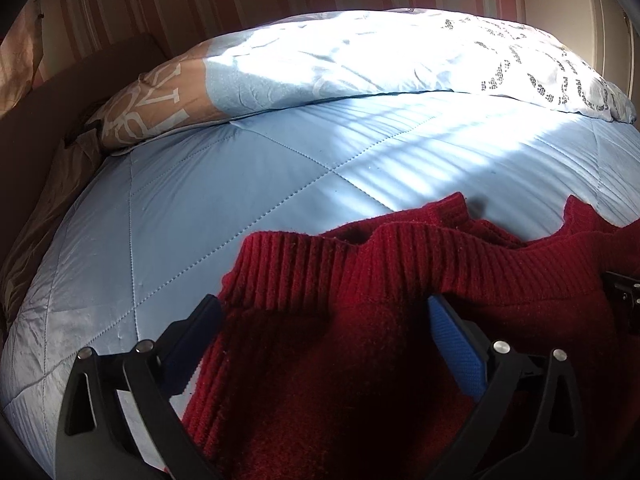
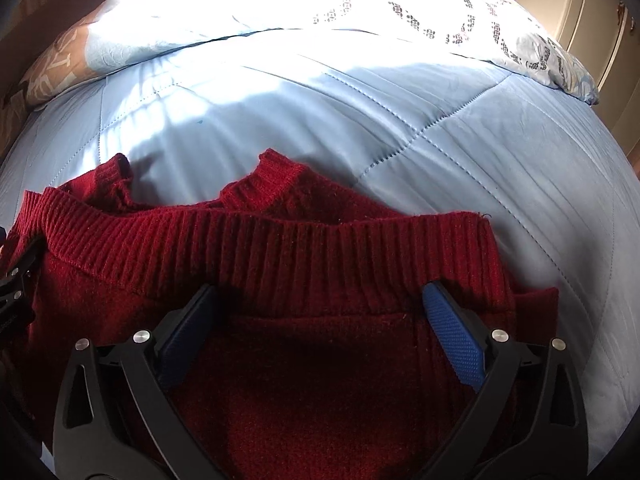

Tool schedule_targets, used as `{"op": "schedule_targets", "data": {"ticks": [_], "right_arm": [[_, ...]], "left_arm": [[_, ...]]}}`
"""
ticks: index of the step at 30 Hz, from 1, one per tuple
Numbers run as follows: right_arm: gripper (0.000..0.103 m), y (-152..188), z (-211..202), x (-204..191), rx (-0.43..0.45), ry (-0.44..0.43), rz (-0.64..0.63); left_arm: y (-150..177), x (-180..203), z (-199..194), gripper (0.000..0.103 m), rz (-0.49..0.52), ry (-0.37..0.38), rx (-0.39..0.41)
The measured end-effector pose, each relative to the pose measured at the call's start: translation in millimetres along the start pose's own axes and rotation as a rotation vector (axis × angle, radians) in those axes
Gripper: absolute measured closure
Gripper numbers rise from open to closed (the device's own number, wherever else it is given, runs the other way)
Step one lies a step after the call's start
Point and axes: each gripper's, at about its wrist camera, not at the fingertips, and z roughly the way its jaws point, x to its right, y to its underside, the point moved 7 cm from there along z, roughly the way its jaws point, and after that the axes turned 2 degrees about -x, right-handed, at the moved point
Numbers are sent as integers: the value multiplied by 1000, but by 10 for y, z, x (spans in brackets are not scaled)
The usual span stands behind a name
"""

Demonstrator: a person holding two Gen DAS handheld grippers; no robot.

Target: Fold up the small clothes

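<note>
Red knit sweater lies on the light blue quilt, directly under both tongs. Left gripper jaws wide, nothing pinched, ribbed hem just ahead of its tips. Right gripper also wide, blue pads apart, over the sweater without clamping it. Patterned pillows well beyond the tongs, at the far end of the bed.

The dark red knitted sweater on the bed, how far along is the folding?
Done: the dark red knitted sweater lies doubled on the light blue quilted bedspread, ribbed hem laid near the collar. In hand: nothing; left gripper and right gripper are open above it. Left: probably further folds.
</note>
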Motion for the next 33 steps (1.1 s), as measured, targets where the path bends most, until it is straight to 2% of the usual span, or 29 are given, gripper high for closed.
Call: {"op": "schedule_targets", "data": {"ticks": [1,3,6,8,10,13,16,18,21,24,26,28,33], "right_arm": [[4,-3,-34,9,8,-2,0],[13,-2,-188,16,47,-15,-9],[13,84,-615,178,144,-54,24],[13,188,-900,391,198,-72,69],[13,347,-1113,624,216,-84,114],[12,645,-1264,886,192,-117,175],[12,934,-1248,977,134,-189,222],[12,1084,-1186,972,93,-221,234],[12,1253,-1097,939,45,-283,267],[12,1353,-995,885,3,-305,264],[13,1394,-928,855,-21,-351,287],[21,1422,-862,818,-44,-386,303],[55,1412,-795,719,-63,-394,287]], "left_arm": [[11,-22,-22,1,-4,-7,3],[34,-77,-81,1,-22,-4,-1],[62,-184,-280,1,-52,14,27],[85,-185,-458,1,-34,23,55],[112,-99,-690,1,-3,40,100],[177,160,-1050,1,43,84,159],[296,487,-1300,1,61,141,171],[392,663,-1345,1,55,161,148],[573,797,-1277,1,41,152,92],[722,805,-1177,1,26,128,53],[785,772,-1128,1,16,116,39],[831,737,-1118,1,-1,117,34],[870,743,-1125,1,-3,120,36]]}}
